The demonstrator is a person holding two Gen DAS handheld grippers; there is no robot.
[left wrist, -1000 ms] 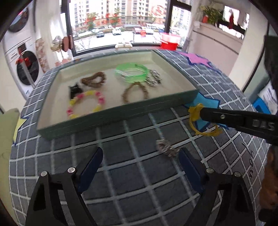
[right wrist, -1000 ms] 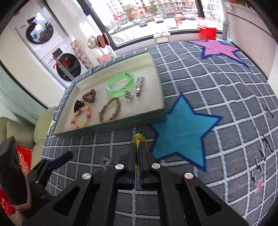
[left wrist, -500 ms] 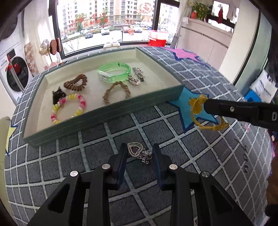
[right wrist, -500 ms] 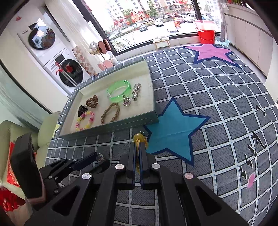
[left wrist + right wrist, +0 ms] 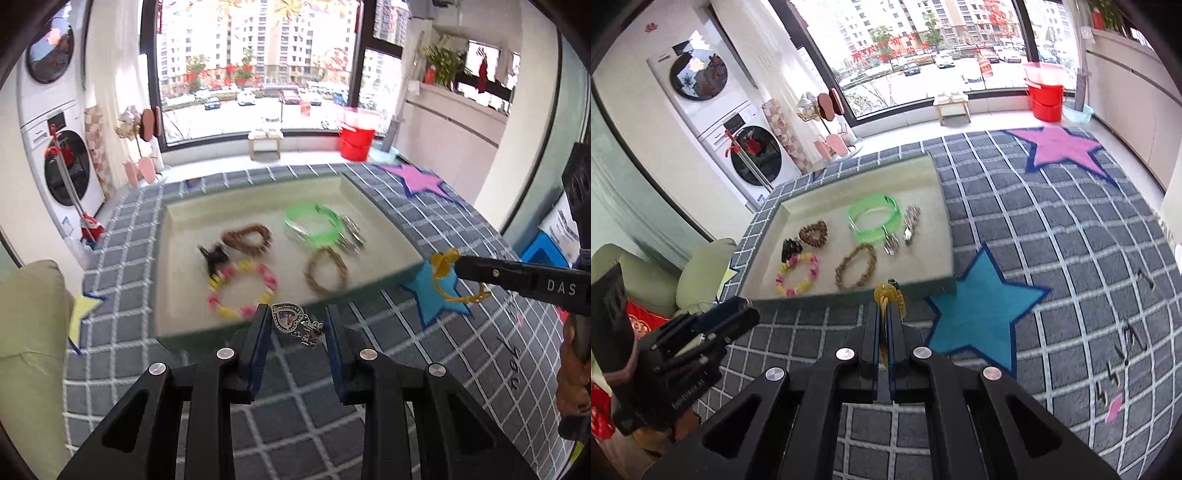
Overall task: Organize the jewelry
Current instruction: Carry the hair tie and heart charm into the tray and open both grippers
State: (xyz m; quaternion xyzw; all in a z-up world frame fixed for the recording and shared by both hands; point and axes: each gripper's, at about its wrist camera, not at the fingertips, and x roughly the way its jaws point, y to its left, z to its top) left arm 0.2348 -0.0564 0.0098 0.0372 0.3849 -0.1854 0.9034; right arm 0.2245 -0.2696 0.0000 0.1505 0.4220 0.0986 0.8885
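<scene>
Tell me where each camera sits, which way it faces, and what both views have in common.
Left wrist: sits on the left gripper, looking forward and down at the tray; its two fingers hold a silver heart charm; the right gripper reaches in from the right, holding a yellow bracelet.
Right wrist: sits on the right gripper, looking down at the same tray; its shut fingers pinch the yellow bracelet; the left gripper shows lower left.
Shared: tray, green bangle, blue star, red bucket.
</scene>
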